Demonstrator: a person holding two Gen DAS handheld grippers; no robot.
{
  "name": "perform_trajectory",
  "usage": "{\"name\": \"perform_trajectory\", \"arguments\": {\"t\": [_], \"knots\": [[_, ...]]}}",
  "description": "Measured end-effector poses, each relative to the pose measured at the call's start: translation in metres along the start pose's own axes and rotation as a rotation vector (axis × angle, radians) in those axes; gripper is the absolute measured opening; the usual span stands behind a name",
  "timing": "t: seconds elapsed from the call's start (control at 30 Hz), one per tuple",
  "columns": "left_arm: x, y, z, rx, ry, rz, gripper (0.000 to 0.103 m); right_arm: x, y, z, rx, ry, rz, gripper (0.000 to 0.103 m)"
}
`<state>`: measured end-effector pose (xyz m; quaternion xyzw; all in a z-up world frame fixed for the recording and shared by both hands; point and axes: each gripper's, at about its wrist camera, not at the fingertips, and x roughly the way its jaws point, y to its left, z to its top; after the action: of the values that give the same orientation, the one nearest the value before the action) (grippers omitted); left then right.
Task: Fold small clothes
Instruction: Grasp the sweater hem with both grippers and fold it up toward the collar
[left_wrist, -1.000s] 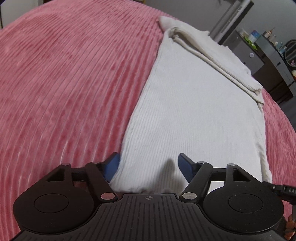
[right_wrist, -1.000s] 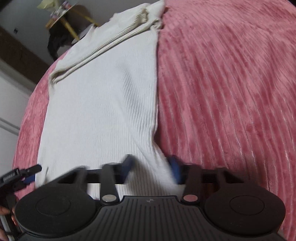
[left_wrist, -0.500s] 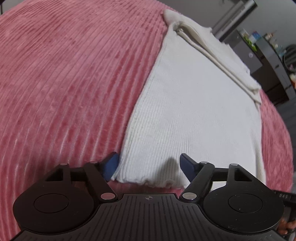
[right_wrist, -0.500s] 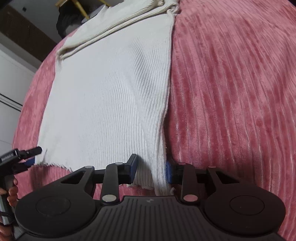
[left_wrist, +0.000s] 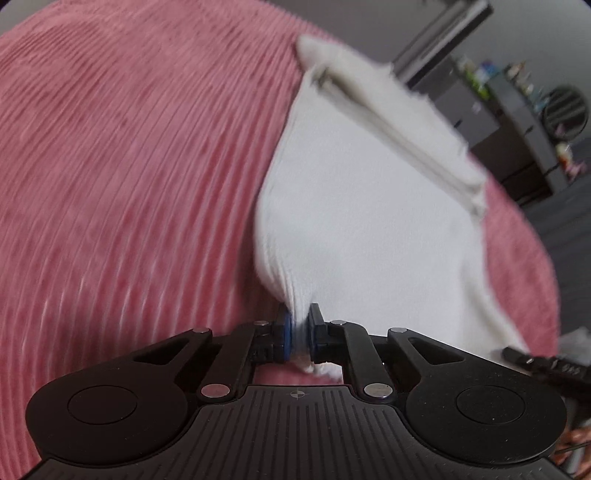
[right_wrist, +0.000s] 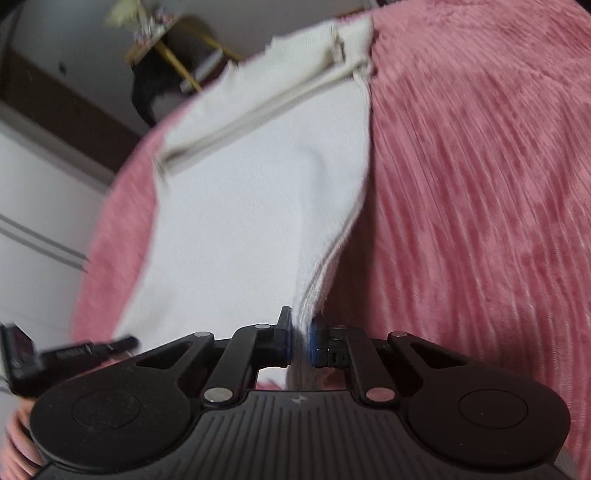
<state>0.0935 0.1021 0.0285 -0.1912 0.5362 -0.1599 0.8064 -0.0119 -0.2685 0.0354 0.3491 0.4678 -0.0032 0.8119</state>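
A white ribbed garment (left_wrist: 369, 221) lies stretched over a pink ribbed bedspread (left_wrist: 129, 184), a folded band across its far end. Its near corners are lifted and bunched: the left tongs (left_wrist: 299, 338) have just closed on one corner, the right tongs (right_wrist: 301, 341) on the other, cloth pinched between both pairs of pads.

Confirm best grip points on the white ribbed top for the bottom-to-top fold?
The two near hem corners, approached from the hem end, angled down. The white ribbed top lies flat on the pink bedspread, sleeves already folded across its far end, so the hem is the free edge. Both grippers have just closed there: left gripper on its near corner, right gripper on the opposite corner, cloth pinched between the pads.
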Motion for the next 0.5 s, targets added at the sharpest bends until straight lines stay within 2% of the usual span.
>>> {"name": "perform_trajectory", "arguments": {"t": [0.1, 0.23, 0.5], "knots": [[-0.01, -0.012, 0.027, -0.025, -0.048, -0.045, 0.011, -0.013, -0.005, 0.02, 0.066, -0.059, 0.065, 0.008], [-0.008, -0.029, 0.066, -0.036, -0.098, -0.061, 0.011, -0.013, -0.007, 0.049, 0.116, -0.131, 0.096, 0.008], [0.043, -0.043, 0.141, -0.038, -0.147, 0.03, 0.011, 0.037, -0.026, 0.124, 0.201, -0.206, 0.074, 0.008]]}}
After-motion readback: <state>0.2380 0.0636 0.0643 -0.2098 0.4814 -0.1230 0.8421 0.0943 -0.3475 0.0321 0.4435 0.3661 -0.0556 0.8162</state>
